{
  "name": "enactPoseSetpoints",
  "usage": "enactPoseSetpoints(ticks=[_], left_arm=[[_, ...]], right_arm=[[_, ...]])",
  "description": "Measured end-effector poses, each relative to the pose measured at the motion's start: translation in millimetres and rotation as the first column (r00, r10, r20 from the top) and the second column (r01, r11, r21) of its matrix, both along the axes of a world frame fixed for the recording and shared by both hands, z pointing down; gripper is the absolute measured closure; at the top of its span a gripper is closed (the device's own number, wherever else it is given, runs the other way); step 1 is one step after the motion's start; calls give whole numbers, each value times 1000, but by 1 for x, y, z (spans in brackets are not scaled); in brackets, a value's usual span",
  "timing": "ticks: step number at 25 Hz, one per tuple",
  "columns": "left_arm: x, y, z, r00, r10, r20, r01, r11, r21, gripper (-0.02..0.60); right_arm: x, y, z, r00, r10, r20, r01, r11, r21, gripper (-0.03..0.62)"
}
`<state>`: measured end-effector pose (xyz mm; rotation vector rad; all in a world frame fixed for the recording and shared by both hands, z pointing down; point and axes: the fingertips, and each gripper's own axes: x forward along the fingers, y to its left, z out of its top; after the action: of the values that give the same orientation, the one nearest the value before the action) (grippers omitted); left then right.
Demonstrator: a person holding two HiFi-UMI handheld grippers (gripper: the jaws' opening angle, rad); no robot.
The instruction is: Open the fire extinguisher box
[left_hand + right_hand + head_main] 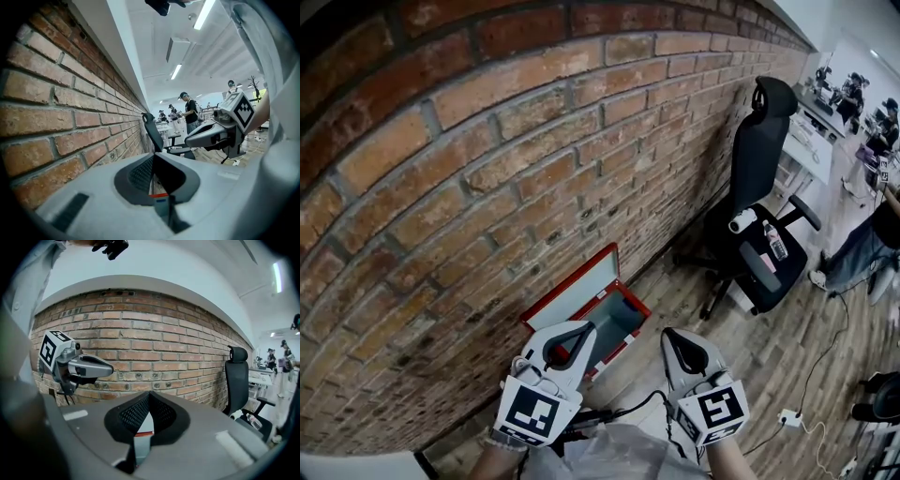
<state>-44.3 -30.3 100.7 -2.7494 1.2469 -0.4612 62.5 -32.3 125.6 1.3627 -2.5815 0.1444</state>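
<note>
item: fire extinguisher box (579,283), red, lid raised against brick wall (487,178). your left gripper (581,330) and right gripper (673,336): jaws pressed together (nothing between them).

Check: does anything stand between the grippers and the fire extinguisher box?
Nothing visible does. The fire extinguisher box lies against the brick wall, lid raised, just beyond the left gripper and right gripper; the office chair stands off to the right.

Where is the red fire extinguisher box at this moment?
In the head view the box sits low at centre, on the floor against the brick wall, just beyond the left gripper, with the black office chair to its right.
</note>
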Motion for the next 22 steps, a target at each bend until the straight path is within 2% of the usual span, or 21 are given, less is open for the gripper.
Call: enactPoseSetpoints(ticks=[9, 14, 18, 22], left_arm=[[2, 3, 1, 1000, -2, -17, 2, 1000, -4, 578], [2, 2, 4, 1000, -6, -16, 6, 1000, -3, 578], [1, 3, 4, 1000, -11, -15, 11, 1000, -4, 578], [0, 4, 5, 1000, -10, -7, 10, 1000, -7, 578]], right_arm=[[-4, 5, 4, 1000, -10, -8, 10, 1000, -12, 589], [-4, 8, 7, 998, -20, -57, 19, 1000, -19, 590], [-7, 8, 5, 997, -34, -71, 35, 999, 16, 589], [-10, 10, 8, 996, -40, -78, 41, 999, 10, 590]])
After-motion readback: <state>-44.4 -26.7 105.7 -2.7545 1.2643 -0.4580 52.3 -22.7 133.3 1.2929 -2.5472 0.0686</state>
